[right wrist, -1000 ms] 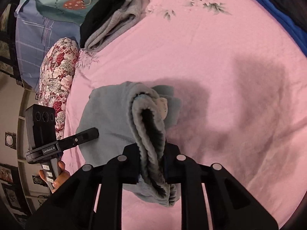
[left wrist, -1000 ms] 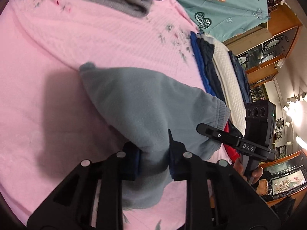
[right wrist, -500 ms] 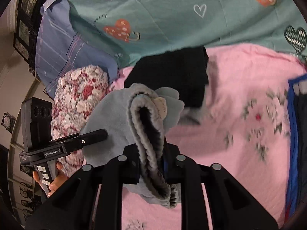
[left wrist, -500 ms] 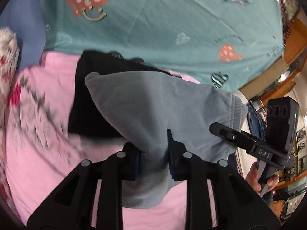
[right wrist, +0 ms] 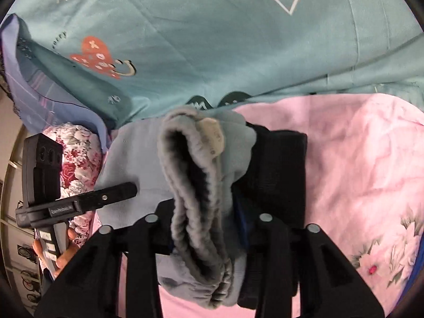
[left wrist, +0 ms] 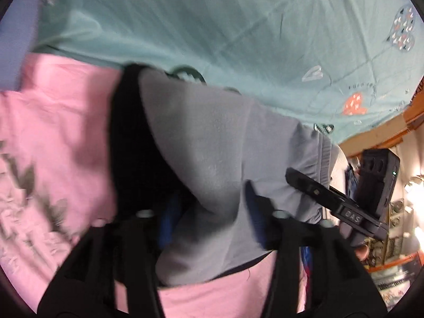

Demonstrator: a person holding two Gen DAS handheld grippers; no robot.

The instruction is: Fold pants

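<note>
The folded grey fleece pants (left wrist: 222,148) hang between both grippers above a black folded garment (left wrist: 129,143). My left gripper (left wrist: 212,212) is shut on one end of the folded pants. My right gripper (right wrist: 204,220) is shut on the elastic waistband end (right wrist: 190,185) of the pants. In the right wrist view the left gripper (right wrist: 79,201) shows at the left, held in a hand. In the left wrist view the right gripper (left wrist: 341,206) shows at the right. The black garment (right wrist: 275,175) lies under the pants.
A pink floral bedsheet (right wrist: 357,164) covers the bed. A teal quilt with hearts (right wrist: 212,39) lies behind. A floral pillow (right wrist: 76,159) sits at the left. Wooden furniture (left wrist: 384,132) stands at the right.
Both grippers carried the folded pants forward across the bed to the black garment by the teal quilt. Both stay shut on the pants.
</note>
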